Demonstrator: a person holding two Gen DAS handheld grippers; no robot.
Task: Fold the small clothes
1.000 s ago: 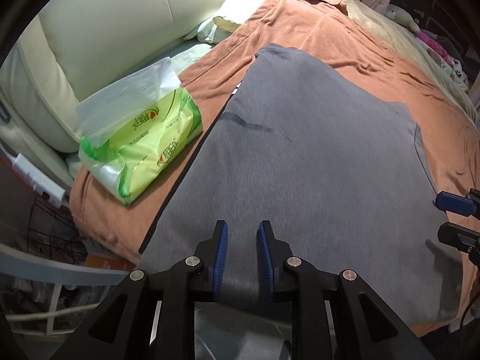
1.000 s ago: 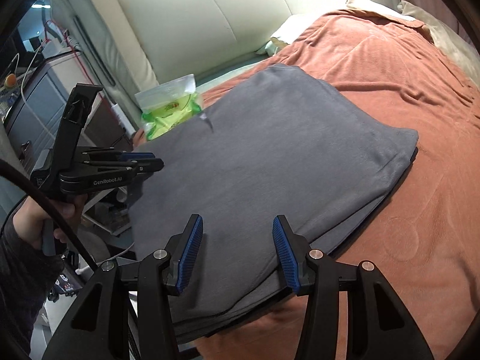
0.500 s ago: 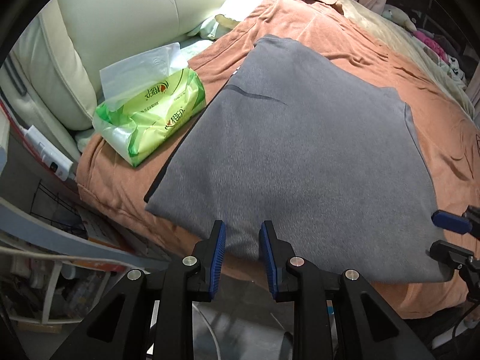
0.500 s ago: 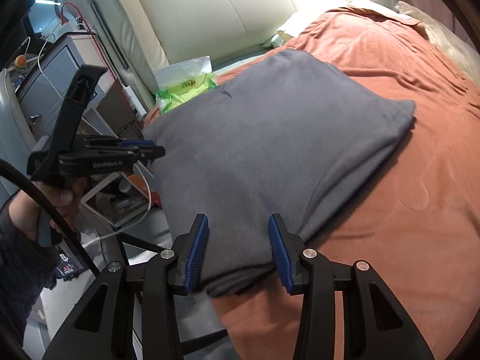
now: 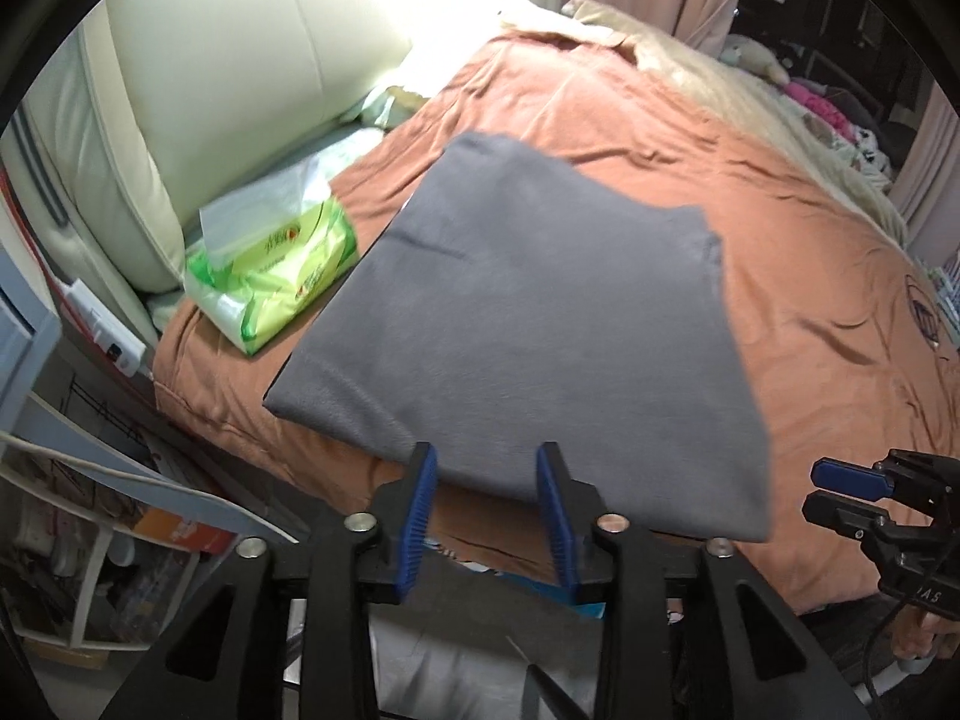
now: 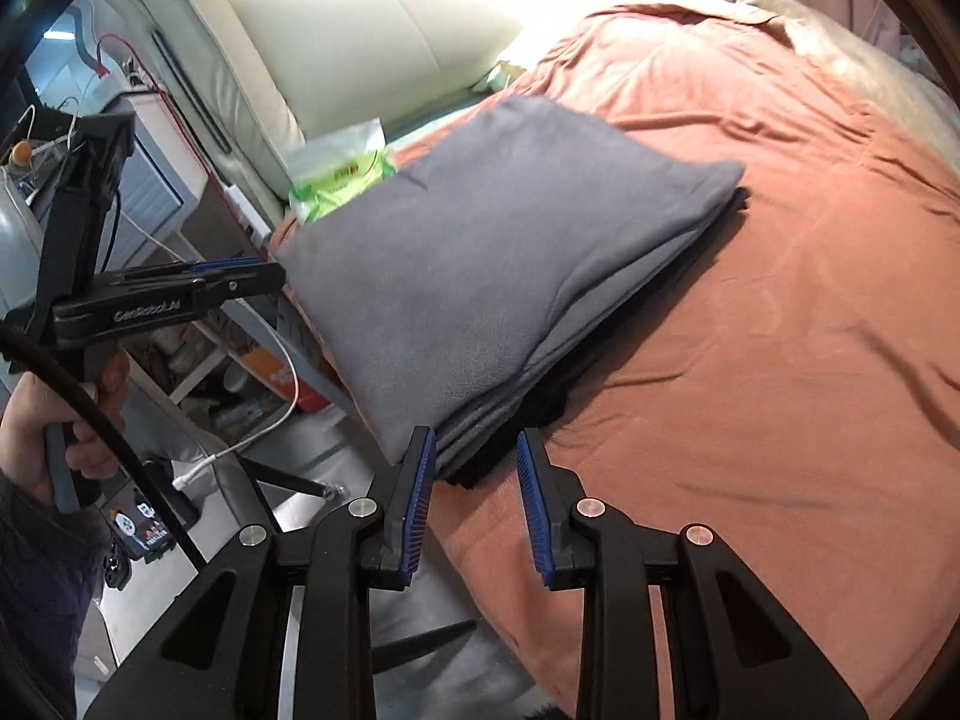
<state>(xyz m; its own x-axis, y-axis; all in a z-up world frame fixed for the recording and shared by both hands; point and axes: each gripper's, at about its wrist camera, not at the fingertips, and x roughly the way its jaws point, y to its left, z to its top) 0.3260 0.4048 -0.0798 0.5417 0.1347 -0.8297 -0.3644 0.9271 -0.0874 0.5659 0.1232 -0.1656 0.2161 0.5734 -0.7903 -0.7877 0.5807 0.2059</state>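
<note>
1. Far left: a cream headboard (image 5: 240, 90) stands behind the bed (image 5: 810, 300), with a green tissue pack (image 5: 276, 270) lying just left of the garment and near its left edge.

2. Centre: the grey garment (image 5: 528, 324) lies on the bed's orange cover, already folded into a flat rectangle. The right wrist view shows several stacked layers along its near right edge (image 6: 540, 360), with a darker layer at the bottom. Its near edge sits close to the bed's near edge.

3. Left gripper (image 5: 489, 516): its fingers are opening, and no cloth is pressed between them. The garment's near edge shows just beyond the tips, and the bed edge and floor show in the gap. It is letting go, not taking hold.

4. Right gripper (image 6: 474, 498): its fingers are closing, yet the pads press on nothing. The garment's near corner lies just ahead of the left finger, not clamped. In the left wrist view this gripper shows at the far right, its fingers close together and clear of the cloth.

5. Step in hand, as I judge it: a fold is laid down and both grippers stand off the near edge, so this is release and check.

6. Next move: if 1 more fold is wanted, both grippers need to come in at the near corners, catch all layers together, and carry them far across. Otherwise the stack only needs squaring, since the dark bottom layer peeks out at the right.
</note>
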